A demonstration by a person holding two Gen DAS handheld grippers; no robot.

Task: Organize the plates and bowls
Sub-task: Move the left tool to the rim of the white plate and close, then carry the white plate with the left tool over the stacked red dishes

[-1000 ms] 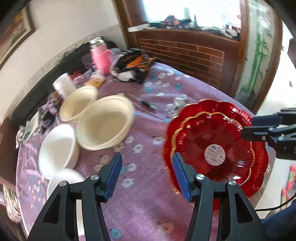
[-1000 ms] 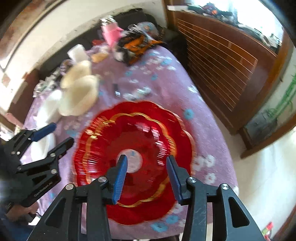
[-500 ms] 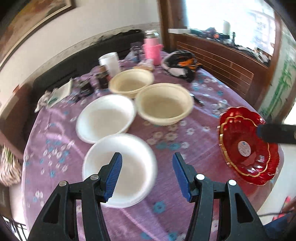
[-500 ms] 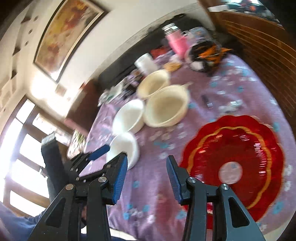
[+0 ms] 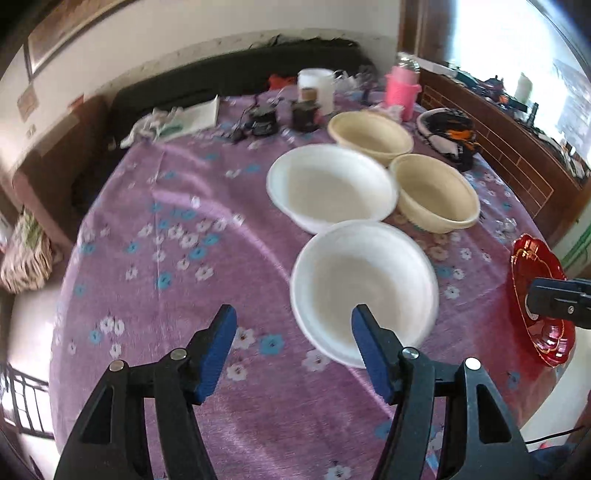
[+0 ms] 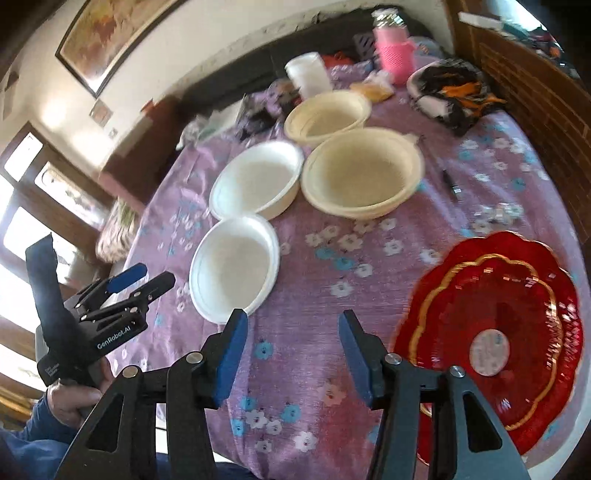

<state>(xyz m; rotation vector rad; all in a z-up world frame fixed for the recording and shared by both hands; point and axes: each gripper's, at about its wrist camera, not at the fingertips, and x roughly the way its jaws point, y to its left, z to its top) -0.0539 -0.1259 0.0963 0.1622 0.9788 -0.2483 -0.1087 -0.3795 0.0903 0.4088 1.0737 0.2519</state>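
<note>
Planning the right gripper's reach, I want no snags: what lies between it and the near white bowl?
Only bare flowered tablecloth shows between the right gripper and the near white bowl, per the right wrist view.

A purple flowered cloth covers the table (image 6: 314, 295). Toward twelve o'clock stand a pink flask (image 6: 393, 55) and a white cup (image 6: 308, 74); at one o'clock lies a black-and-orange bag (image 6: 450, 94). A framed painting (image 6: 110, 33) hangs at eleven.

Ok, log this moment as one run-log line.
left claw: open, empty, by near white bowl | right claw: open, empty | red plates: stacked | bowls: unstacked
</note>
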